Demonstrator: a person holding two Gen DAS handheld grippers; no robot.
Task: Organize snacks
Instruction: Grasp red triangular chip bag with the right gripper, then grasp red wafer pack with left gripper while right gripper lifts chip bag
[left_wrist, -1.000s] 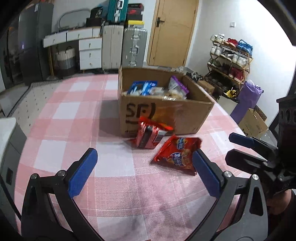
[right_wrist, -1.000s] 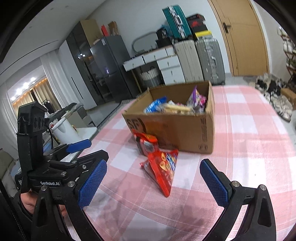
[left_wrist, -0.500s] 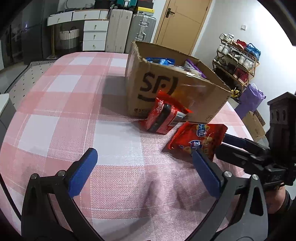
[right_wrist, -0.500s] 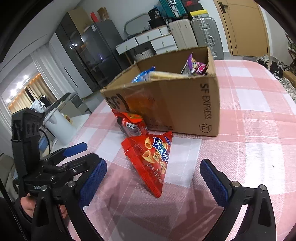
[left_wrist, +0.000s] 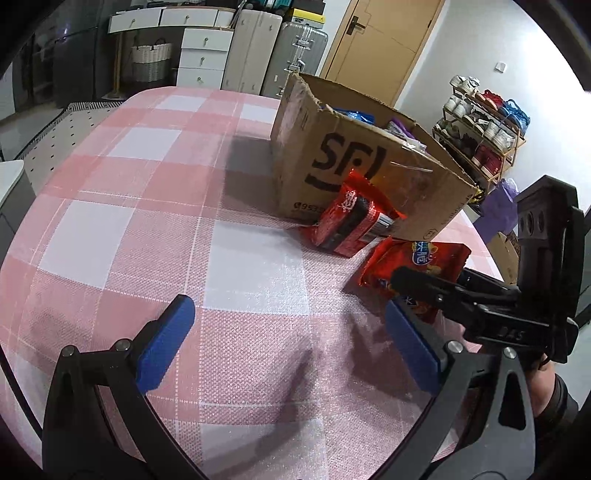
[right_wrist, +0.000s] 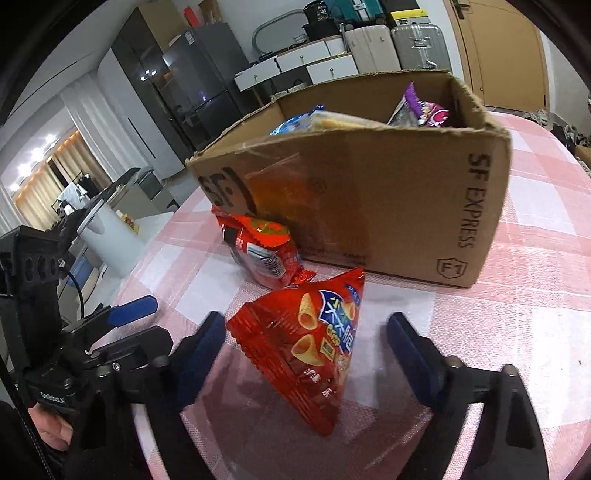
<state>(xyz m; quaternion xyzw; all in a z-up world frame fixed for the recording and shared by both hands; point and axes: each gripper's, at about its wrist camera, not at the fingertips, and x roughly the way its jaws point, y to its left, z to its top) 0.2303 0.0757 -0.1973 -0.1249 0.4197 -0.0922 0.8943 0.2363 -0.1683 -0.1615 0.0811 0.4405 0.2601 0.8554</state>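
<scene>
Bench (left_wrist: 155, 206) covered in pink-and-white check cloth. Open cardboard box (right_wrist: 369, 192) marked with courier lettering stands on it, several packets showing above its rim: a blue one (right_wrist: 295, 123) and a purple one (right_wrist: 424, 109).

Two snacks lie outside the box. A red packet with a dark panel (left_wrist: 351, 221) leans against the box's front wall. Just in front of it lies the red cone-snack bag (right_wrist: 314, 347), flat on the cloth, apart from the box.

Right hand-held gripper (right_wrist: 306, 354): its jaws have just been closing, and the cone-snack bag sits between them. The left blue pad (right_wrist: 201, 354) is at the bag's edge, possibly touching; the right pad (right_wrist: 413, 350) stands clear with cloth visible between it and the bag. Not yet clamped, so I read it as released.

Left hand-held gripper (left_wrist: 291, 347): jaws wide apart, nothing between them but bare cloth. It hangs low over the bench to one side of the cone-snack bag, pointing down at a slant.

From the left wrist view the right tool's black finger crosses over the near end of the cone-snack bag (left_wrist: 413, 266). A hand (left_wrist: 543, 380) shows at its grip.
</scene>
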